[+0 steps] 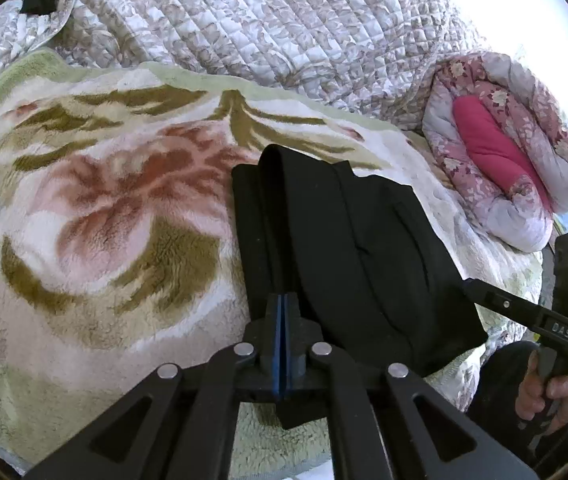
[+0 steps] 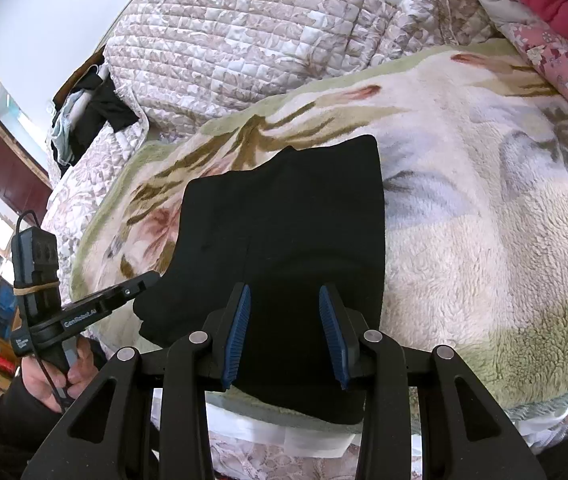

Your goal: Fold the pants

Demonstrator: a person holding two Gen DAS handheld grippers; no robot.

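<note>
Black pants (image 1: 348, 248) lie folded into a compact stack on a fleece floral blanket (image 1: 104, 208). They also show in the right wrist view (image 2: 284, 220). My left gripper (image 1: 283, 300) is shut, its blue pads pressed together over the near left edge of the pants; whether cloth is pinched between them is hidden. My right gripper (image 2: 284, 332) is open, its blue pads either side of the near end of the pants, just above the cloth. Each gripper shows in the other's view, the right one (image 1: 472, 286) touching the pants' right edge, the left one (image 2: 146, 280) at their left edge.
A quilted floral bedspread (image 1: 264, 20) lies bunched behind the blanket. A rolled pink floral quilt (image 1: 504, 148) sits at the right. Dark clothes (image 2: 96, 108) hang over the bed's far left end. The bed's near edge (image 2: 316, 440) runs just below my right gripper.
</note>
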